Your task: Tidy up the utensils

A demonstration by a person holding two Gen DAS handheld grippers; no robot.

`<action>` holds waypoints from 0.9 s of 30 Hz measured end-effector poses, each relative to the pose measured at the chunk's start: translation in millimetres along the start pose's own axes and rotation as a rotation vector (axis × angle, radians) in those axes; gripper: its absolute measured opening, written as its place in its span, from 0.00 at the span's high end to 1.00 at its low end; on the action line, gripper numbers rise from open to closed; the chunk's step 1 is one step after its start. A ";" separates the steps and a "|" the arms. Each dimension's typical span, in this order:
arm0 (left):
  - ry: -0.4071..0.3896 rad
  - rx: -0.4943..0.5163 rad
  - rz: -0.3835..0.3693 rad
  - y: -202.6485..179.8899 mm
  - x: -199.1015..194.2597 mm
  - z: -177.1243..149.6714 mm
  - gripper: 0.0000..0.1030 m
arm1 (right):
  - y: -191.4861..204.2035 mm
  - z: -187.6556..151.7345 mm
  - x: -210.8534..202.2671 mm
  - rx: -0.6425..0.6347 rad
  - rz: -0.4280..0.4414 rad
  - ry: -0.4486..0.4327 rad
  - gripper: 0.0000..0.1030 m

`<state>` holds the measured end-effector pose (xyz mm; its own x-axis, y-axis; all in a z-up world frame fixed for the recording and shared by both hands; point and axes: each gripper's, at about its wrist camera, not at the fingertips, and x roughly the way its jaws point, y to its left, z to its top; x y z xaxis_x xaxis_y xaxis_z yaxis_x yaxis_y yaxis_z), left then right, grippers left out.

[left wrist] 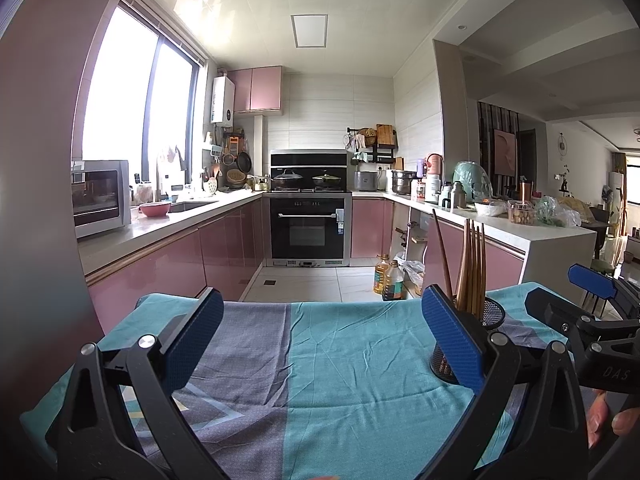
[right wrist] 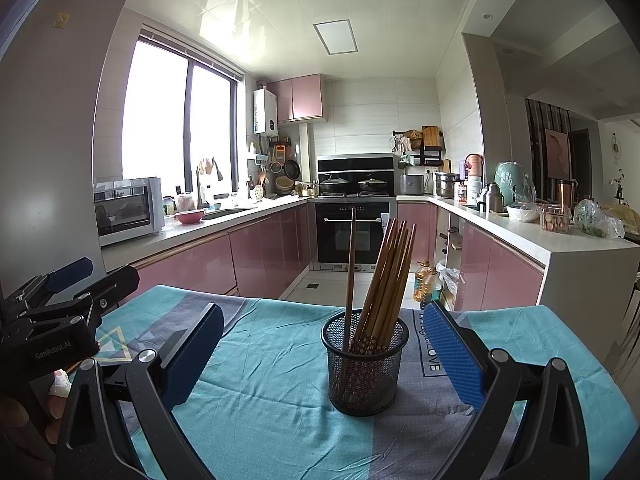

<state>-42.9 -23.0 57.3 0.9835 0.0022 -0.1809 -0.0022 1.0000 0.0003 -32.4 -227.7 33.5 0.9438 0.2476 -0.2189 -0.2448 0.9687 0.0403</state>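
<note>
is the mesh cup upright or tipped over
Upright. The cup stands on its base on the cloth, rim level, with chopsticks leaning inside it.

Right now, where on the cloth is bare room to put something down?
The teal cloth lies bare left of the mesh holder, toward the left gripper, and between the open left gripper's fingers. It is crowded at the holder, packed with chopsticks, inside the open right gripper.
</note>
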 end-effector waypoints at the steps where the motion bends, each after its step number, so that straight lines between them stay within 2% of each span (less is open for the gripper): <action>1: 0.000 0.000 0.001 0.0 -0.1 0.0 0.05 | 0.4 0.1 0.3 0.000 -0.001 -0.001 0.06; 27: 0.003 -0.002 0.001 0.3 1.5 -0.4 0.05 | -1.6 -1.3 -0.7 0.000 -0.002 0.000 0.06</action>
<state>-41.4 -22.6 56.7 0.9830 0.0028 -0.1834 -0.0030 1.0000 -0.0013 -32.9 -229.4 32.3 0.9443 0.2461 -0.2187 -0.2433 0.9691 0.0402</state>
